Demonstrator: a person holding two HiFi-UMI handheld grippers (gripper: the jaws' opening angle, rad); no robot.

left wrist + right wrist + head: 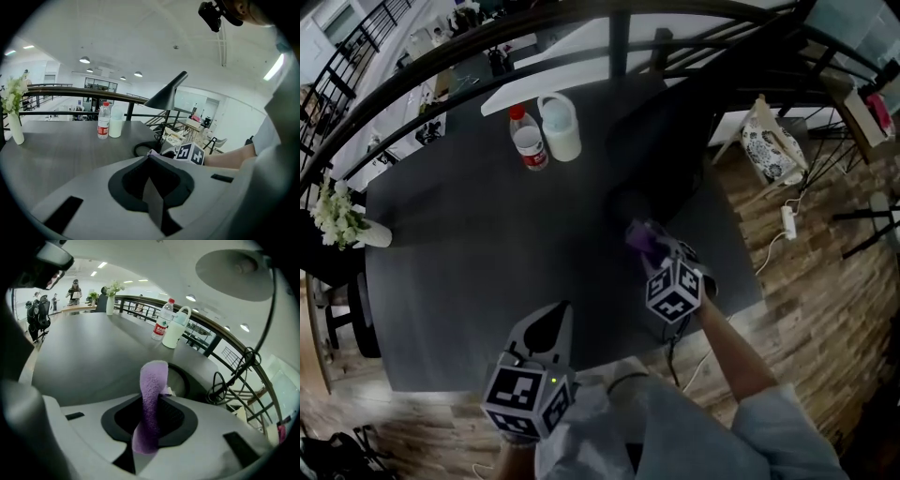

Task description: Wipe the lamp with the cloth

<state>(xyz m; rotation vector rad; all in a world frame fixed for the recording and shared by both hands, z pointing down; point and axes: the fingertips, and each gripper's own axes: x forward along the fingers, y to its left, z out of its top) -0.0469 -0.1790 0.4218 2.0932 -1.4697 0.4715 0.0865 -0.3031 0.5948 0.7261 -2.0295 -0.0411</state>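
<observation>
Right gripper (158,398) is clamped on the purple cloth (152,378), and that cloth stands up out of the jaws just short of the round base of the lamp (234,269), right beneath its shade. Left gripper (151,160) hangs well back from the lamp, jaws pressed together with nothing between them.

The lamp (234,268) has its base half hidden behind the right gripper (157,403) and the cloth (152,378), whose lower end vanishes between the jaws clamped on it. From the head view the lamp blurs into the dark table (487,262). Past the lamp, the bottle (162,326) bears a label (red and white) too small to read.
</observation>
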